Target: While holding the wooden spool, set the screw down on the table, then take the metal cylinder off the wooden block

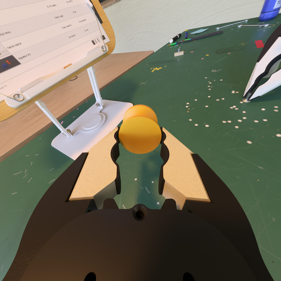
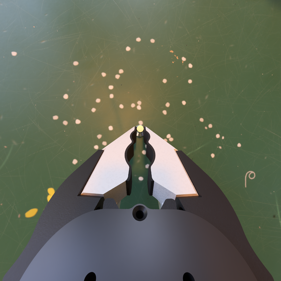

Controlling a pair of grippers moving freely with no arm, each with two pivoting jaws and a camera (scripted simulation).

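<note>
My left gripper [image 1: 139, 133] is shut on the yellow-orange wooden spool [image 1: 139, 133] and holds it above the green mat. My right gripper [image 2: 140, 129] points straight down and is shut on the small metal screw [image 2: 140, 130]. In the left wrist view the right gripper [image 1: 248, 96] stands at the far right with the screw [image 1: 247, 98] head-down, its flat head touching the mat. Far back, a small metal cylinder [image 1: 178, 49] stands upright on a pale wooden block [image 1: 178, 53].
A white document stand [image 1: 91, 126] with a tilted board and paper fills the left, on a wooden surface [image 1: 60, 97]. Pens [image 1: 196, 37], wrenches [image 1: 243, 24] and a blue bottle [image 1: 269, 9] lie at the back of the green mat [image 1: 197, 152].
</note>
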